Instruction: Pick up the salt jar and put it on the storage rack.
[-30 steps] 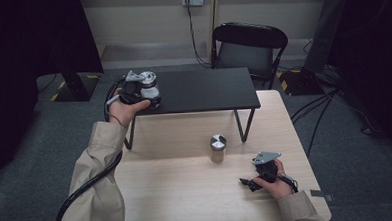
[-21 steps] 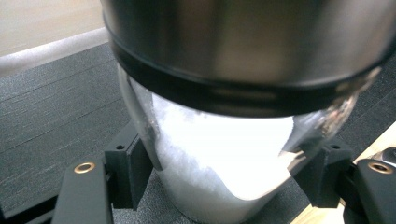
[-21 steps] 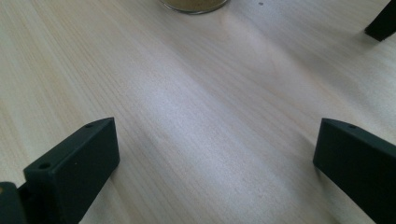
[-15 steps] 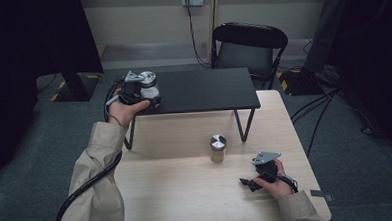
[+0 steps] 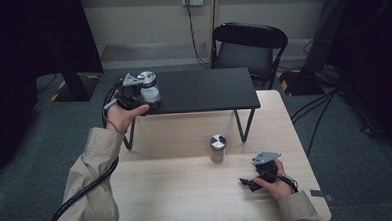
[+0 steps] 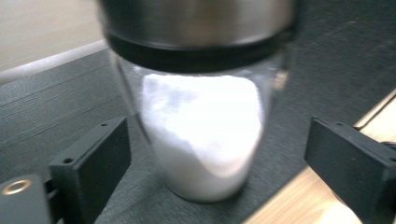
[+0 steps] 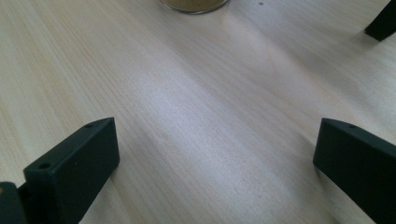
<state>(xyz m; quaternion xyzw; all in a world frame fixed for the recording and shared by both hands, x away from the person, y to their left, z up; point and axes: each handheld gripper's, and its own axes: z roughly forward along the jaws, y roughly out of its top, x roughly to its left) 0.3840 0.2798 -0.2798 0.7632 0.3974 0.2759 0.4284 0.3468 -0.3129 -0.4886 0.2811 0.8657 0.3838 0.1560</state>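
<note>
The jar of white powder (image 6: 201, 135) stands on the black shelf's (image 5: 203, 90) far-left end, between the just-opened jaws of the left hand-held gripper (image 5: 144, 95). The high view adds the second jar (image 5: 217, 147) mid-tabletop (image 5: 177, 191); the right hand-held gripper (image 5: 254, 180) rests open.

Light wooden table (image 5: 187, 191), black raised shelf (image 5: 208, 90) standing on it, white-filled jar (image 5: 148, 88) on shelf, second jar (image 5: 217, 148) on tabletop

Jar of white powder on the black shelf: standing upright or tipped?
Upright. The jar of white powder rests base-down on the black shelf, its metal lid on top, between the left gripper's jaws, which have just been opening.
</note>
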